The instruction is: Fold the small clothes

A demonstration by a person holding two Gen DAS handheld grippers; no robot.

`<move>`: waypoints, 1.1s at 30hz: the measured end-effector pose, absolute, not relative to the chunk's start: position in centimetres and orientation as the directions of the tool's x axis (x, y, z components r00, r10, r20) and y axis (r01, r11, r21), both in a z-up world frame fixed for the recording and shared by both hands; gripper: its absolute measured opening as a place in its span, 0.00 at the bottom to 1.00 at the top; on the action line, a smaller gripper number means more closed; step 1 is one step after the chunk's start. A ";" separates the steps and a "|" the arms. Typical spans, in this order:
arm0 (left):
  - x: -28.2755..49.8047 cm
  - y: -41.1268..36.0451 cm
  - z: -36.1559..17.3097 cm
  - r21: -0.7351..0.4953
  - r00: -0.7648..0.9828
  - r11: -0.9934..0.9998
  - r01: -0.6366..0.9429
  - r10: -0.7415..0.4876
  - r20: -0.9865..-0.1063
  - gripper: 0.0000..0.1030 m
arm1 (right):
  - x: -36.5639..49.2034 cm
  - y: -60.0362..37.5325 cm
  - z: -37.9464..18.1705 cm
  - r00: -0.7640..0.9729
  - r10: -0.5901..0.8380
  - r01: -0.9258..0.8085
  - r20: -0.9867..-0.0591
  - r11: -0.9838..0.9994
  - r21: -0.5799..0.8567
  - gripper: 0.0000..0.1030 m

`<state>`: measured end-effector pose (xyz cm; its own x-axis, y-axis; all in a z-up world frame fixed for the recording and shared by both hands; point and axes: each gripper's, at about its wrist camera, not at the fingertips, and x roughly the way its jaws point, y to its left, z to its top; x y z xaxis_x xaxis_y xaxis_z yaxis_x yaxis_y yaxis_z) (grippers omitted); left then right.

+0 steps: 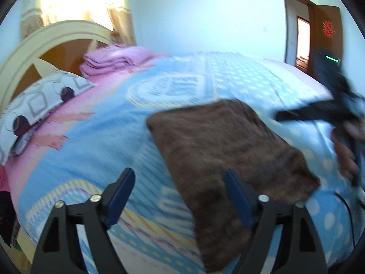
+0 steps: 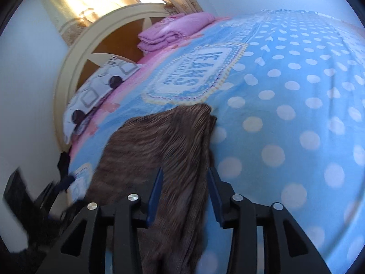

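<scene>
The bed (image 1: 95,150) fills both views, its blue spotted cover spreading ahead of and under both tools. On it lies the brown cloth (image 1: 219,141), already doubled into a rough rectangle, flat on the cover. Beyond it, toward the headboard, sit a patterned pillow (image 1: 38,105) and a stack of folded pink bedding (image 1: 114,59), well apart from the work.

The left gripper (image 1: 180,196) has its jaws wide apart with nothing pressed between them; its right finger stands over the cloth's near edge, its left finger over bare cover beside the cloth. The right gripper (image 2: 184,191) has its jaws part way apart, straddling the cloth's right-hand folded edge, which runs between the fingers; blur hides whether the pads touch the cloth, but they do not look clamped on it. So the cloth seems just let go after a fold.

To do this step well, I judge each tool should lift clear without dragging the pile, since the nap could catch a pad and pull the fold askew. If another fold is wanted, take both layers at the corners together, so the layers stay aligned.

Both tools point down at a moderate slant toward the cover. From the left view, the right tool shows to the right of the cloth, a hand (image 1: 349,150) wrapped round its handle.
</scene>
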<state>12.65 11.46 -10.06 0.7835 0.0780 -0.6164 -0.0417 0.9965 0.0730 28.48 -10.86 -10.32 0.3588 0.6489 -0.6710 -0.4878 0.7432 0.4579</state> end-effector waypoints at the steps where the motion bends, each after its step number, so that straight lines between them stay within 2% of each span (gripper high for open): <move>1: 13.1 11.8 -10.2 0.079 0.782 0.995 -0.058 0.094 -0.616 0.83 | 27.1 -11.3 -10.1 0.349 0.664 -0.501 -0.662 0.729 0.467 0.41; 4: 14.9 12.8 -11.2 0.078 0.772 0.992 -0.104 0.130 -0.622 0.83 | 23.3 -11.2 -11.0 0.300 0.668 -0.529 -0.681 0.711 0.464 0.41; 5: 15.5 12.9 -11.6 0.078 0.771 0.990 -0.113 0.138 -0.622 0.83 | 22.6 -11.0 -11.7 0.296 0.646 -0.522 -0.703 0.726 0.447 0.37; 6: 16.1 13.0 -11.8 0.088 0.771 0.988 -0.123 0.151 -0.619 0.84 | 21.9 -10.8 -12.5 0.292 0.617 -0.511 -0.730 0.747 0.427 0.03; 12: 16.4 12.9 -12.5 0.111 0.752 0.983 -0.144 0.182 -0.634 0.86 | 19.0 -12.1 -13.0 0.343 0.551 -0.493 -0.761 0.795 0.353 0.02; 14: 16.0 12.3 -12.9 0.139 0.754 0.981 -0.132 0.190 -0.628 0.93 | 19.2 -13.0 -13.4 0.351 0.534 -0.468 -0.769 0.812 0.350 0.02; 16: 16.0 12.1 -13.7 0.165 0.747 0.975 -0.149 0.220 -0.628 0.96 | 19.6 -13.5 -14.5 0.337 0.559 -0.449 -0.758 0.803 0.392 0.02; 18: 16.1 12.5 -14.2 0.134 0.742 0.975 -0.177 0.222 -0.633 1.00 | 19.6 -13.0 -14.6 0.359 0.547 -0.463 -0.757 0.808 0.364 0.02; 22: 15.9 12.8 -13.8 0.123 0.740 0.976 -0.178 0.215 -0.637 1.00 | 19.1 -13.0 -14.6 0.393 0.543 -0.449 -0.742 0.817 0.361 0.03; 24: 15.4 12.5 -13.3 0.135 0.735 0.977 -0.163 0.211 -0.644 1.00 | 19.2 -13.1 -14.6 0.400 0.552 -0.440 -0.731 0.816 0.375 0.13; 26: 14.2 11.9 -12.1 0.161 0.744 0.978 -0.133 0.206 -0.636 1.00 | 19.0 -13.6 -14.0 0.429 0.521 -0.386 -0.738 0.844 0.372 0.37; 27: 13.5 11.8 -11.6 0.172 0.750 0.977 -0.125 0.207 -0.628 1.00 | 18.7 -14.1 -13.4 0.455 0.515 -0.357 -0.726 0.853 0.381 0.42; 33: 9.5 11.2 -8.0 0.150 0.794 0.984 -0.099 0.169 -0.584 1.00 | 15.4 -14.5 -9.3 0.585 0.474 -0.308 -0.658 0.881 0.360 0.42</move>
